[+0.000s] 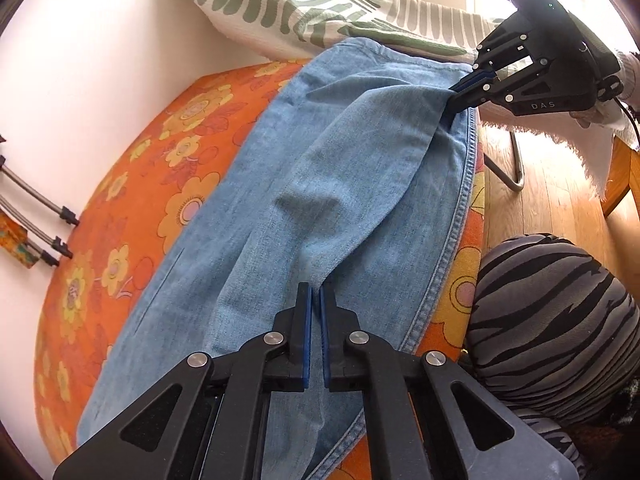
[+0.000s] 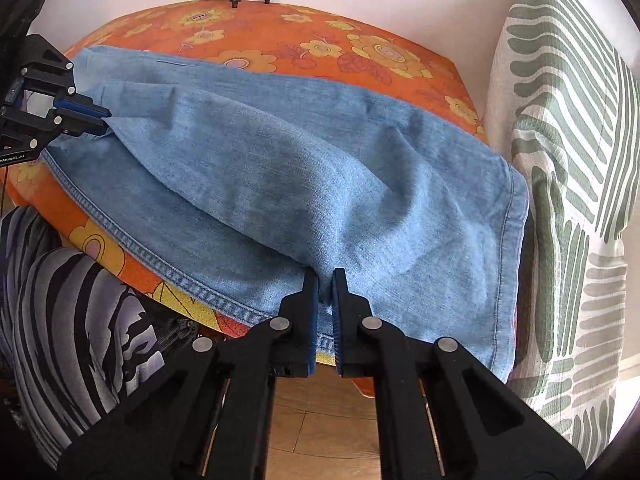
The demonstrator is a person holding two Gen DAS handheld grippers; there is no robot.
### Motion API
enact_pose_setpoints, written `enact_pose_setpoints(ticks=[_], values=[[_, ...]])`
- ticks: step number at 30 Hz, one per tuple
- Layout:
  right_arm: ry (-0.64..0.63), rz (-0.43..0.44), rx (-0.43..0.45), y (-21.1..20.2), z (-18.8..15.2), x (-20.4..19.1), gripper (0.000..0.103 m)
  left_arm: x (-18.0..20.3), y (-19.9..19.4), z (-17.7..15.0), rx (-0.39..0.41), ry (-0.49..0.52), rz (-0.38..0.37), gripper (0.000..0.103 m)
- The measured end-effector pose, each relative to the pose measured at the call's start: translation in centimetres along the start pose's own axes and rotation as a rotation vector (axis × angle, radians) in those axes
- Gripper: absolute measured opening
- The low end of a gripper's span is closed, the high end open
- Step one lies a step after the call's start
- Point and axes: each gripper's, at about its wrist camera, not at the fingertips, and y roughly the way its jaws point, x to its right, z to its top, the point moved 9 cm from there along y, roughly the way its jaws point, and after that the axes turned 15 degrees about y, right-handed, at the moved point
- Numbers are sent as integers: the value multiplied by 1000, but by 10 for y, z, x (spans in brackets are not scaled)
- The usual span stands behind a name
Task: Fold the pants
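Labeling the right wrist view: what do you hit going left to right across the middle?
Left tool clamped on the jeans' edge → jeans → orange floral cushion at its right corner → green leaf-print pillow.

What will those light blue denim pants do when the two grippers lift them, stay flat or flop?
The light blue denim pants will probably flop: they already ridge and crease between the left gripper and right gripper, both shut on fabric. The thick stitched hem suggests some weight, so unheld parts would likely sag. Slipping seems unlikely.
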Motion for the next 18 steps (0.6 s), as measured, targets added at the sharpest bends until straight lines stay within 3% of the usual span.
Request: enact_pose_setpoints(ticks=[4, 10, 14, 18], values=[[-17, 13, 0, -15, -5, 3, 6, 16, -14, 1, 12, 10, -56, 3], [-36, 16, -87, -3, -33, 4, 4, 41, -9, -8, -20, 33, -131, 3], [-6, 46, -135, 6, -41, -2, 5, 38, -8, -9, -13, -51, -166, 3], [10, 118, -116, -21, -30, -3, 10, 22, -38, -11, 55, -105, -138, 15]])
